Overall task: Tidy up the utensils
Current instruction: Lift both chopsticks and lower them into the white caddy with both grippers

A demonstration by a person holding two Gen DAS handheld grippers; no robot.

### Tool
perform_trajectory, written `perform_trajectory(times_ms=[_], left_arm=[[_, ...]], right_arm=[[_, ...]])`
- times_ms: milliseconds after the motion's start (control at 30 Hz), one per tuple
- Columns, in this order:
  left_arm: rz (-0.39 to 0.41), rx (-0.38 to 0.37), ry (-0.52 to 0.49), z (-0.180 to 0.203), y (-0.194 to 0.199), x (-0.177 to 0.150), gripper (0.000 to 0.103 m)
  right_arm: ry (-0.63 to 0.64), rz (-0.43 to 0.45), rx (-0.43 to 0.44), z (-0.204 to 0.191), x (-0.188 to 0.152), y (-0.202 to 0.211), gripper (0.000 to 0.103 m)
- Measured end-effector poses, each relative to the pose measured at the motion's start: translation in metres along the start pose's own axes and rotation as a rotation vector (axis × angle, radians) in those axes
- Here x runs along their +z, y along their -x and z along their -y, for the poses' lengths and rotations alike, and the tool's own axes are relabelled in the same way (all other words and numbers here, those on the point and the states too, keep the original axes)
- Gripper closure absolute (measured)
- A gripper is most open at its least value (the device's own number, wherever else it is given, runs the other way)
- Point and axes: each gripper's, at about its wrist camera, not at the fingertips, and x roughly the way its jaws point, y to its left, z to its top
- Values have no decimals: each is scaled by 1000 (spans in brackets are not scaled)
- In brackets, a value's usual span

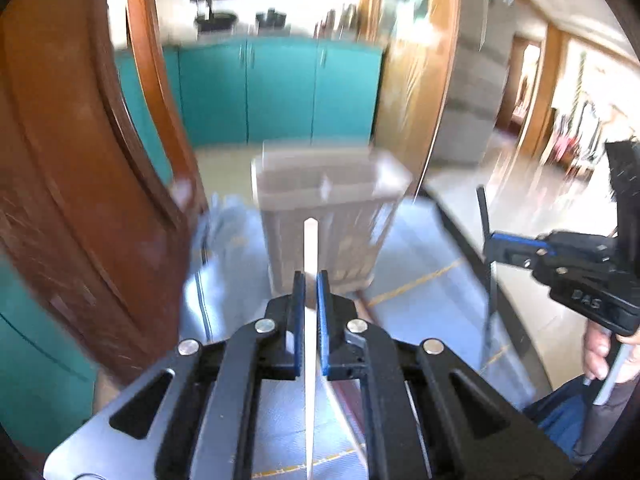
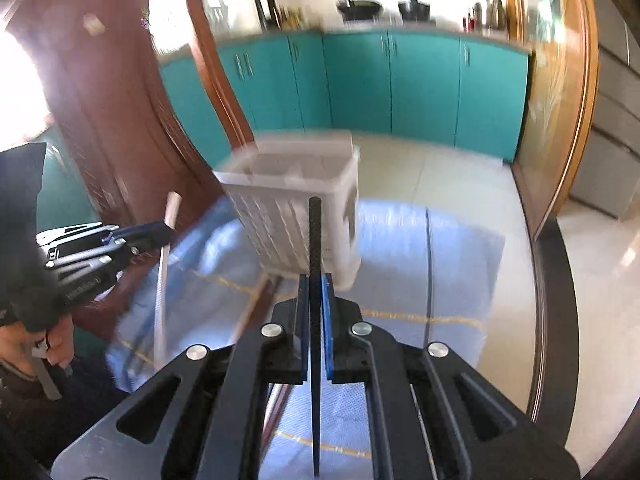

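While both of your grippers carry a utensil, nothing looks delivered yet. Your left gripper (image 1: pixel 311 280) has its jaws clamped on a white utensil (image 1: pixel 310 248), upright at centre frame, and your right gripper (image 2: pixel 316 282) has its jaws clamped on a black utensil (image 2: pixel 315 236). Ahead, in mid-frame on the blue-covered surface (image 2: pixel 400 240), stands the white slotted caddy (image 2: pixel 296 200); blur hides whether its compartments hold anything. More utensils seem to lie on the cloth below the caddy, so most of the sorting appears left.
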Motion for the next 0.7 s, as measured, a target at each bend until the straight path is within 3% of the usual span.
perform_trajectory(times_ms=[167, 267, 433, 567, 700], left_arm=[[197, 1, 7, 4, 65, 40, 96], [293, 6, 40, -3, 83, 78, 96], [387, 30, 147, -22, 72, 120, 96], [444, 72, 249, -40, 49, 130, 96], [432, 81, 310, -52, 24, 133, 96]], right_arm=[[-27, 166, 37, -7, 35, 62, 96], [-65, 266, 34, -5, 70, 75, 96], [-229, 381, 60, 19, 114, 58, 96], [-332, 467, 31, 37, 122, 38, 96], [-317, 410, -27, 37, 119, 5, 96]])
